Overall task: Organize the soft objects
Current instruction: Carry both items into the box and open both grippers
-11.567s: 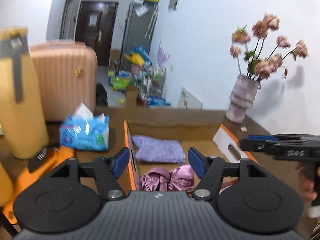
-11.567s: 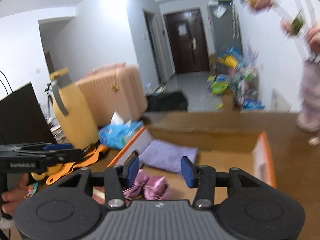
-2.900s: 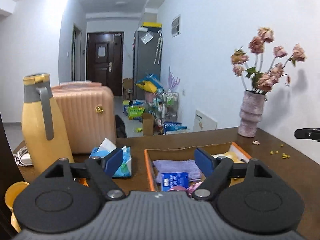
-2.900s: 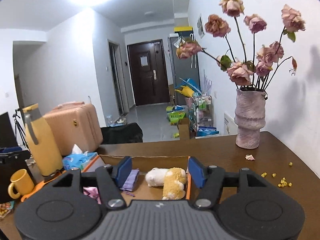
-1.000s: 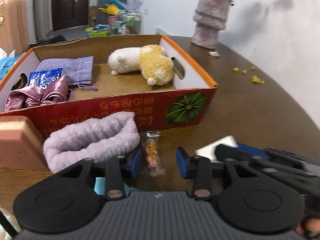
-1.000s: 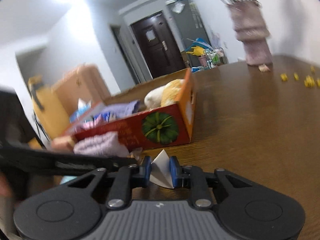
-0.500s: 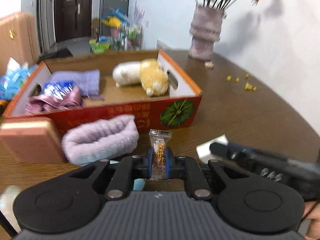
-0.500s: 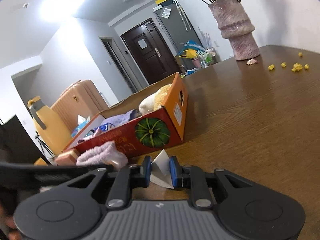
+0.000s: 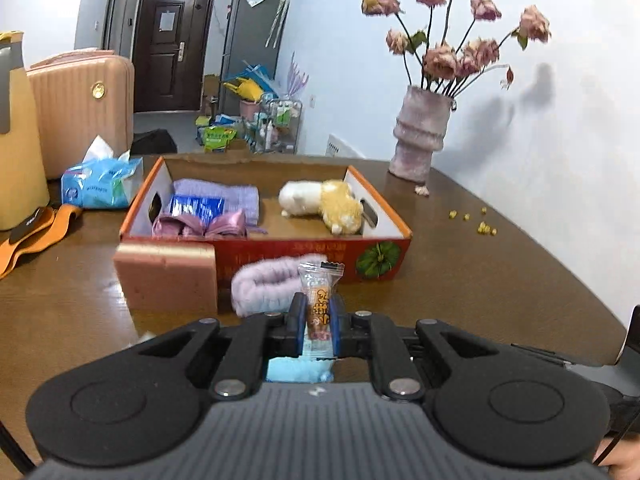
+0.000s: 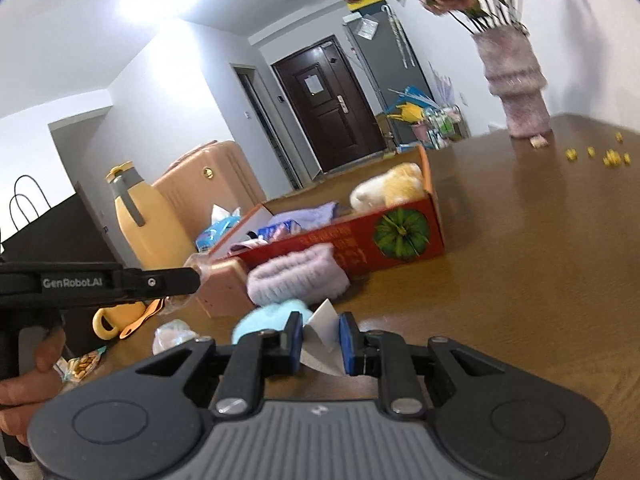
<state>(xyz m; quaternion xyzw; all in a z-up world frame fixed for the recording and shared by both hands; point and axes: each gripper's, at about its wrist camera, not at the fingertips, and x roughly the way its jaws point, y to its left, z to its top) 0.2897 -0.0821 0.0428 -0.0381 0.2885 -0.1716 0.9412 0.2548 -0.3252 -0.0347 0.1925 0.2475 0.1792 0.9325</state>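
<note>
My left gripper is shut on a clear snack packet and holds it up in front of the red cardboard box. The box holds a purple pouch, a blue packet, pink satin cloth and a white-and-yellow plush toy. A lilac fluffy cloth lies against the box front. My right gripper is shut on a white folded packet, low over the table. A light blue fluffy item lies just beyond it.
A pink sponge block stands left of the lilac cloth. A tissue pack, a yellow jug and an orange strap are at the left. A vase of dried flowers stands at the back right. Yellow crumbs dot the table.
My left gripper has risen with the snack packet, so the box looks farther and lower. My right gripper still holds the white packet and has tilted; the left gripper now shows at its left.
</note>
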